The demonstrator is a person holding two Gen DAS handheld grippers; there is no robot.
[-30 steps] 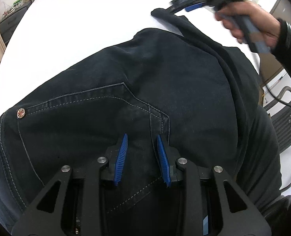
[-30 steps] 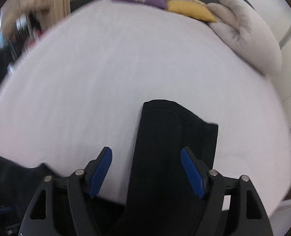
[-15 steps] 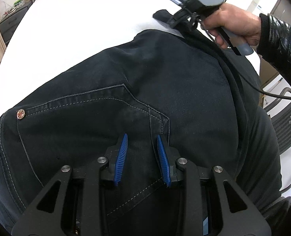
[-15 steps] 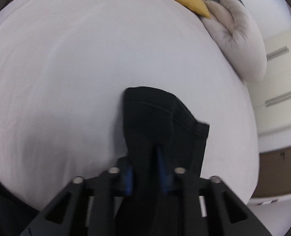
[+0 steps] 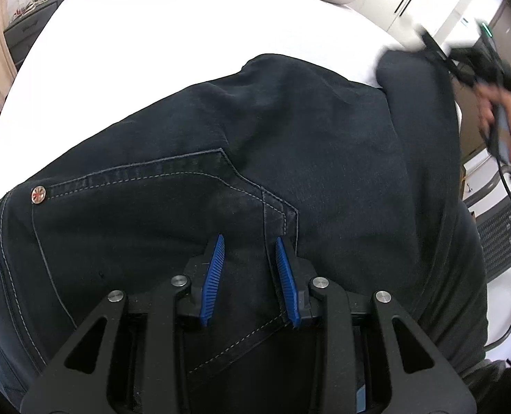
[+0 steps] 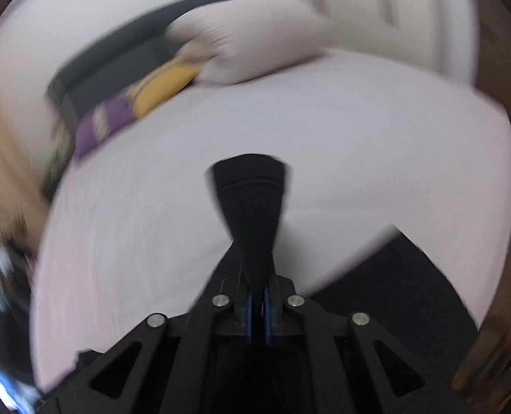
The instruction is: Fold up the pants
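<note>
In the left wrist view, dark denim pants (image 5: pixel 241 158) lie spread on a white bed (image 5: pixel 172 34), back pocket up with a copper rivet (image 5: pixel 38 195) at its corner. The left gripper (image 5: pixel 249 269) rests on the pocket area, its 2 blue pads a little apart over the fabric, pinching nothing. At far right, a blurred hand (image 5: pixel 497 117) lifts a pant leg.

In the right wrist view, motion-blurred, the right gripper (image 6: pixel 258 305) is clamped tight on the leg's hem end (image 6: pixel 252 203), raised above the sheet. Purple (image 6: pixel 100 127), yellow (image 6: pixel 165 86) and white (image 6: pixel 252 38) pillows lie beyond.

Left gripper (image 5: pixel 250 276) rests with jaws parted; right gripper (image 6: pixel 258 314) has jaws clamped together.
</note>
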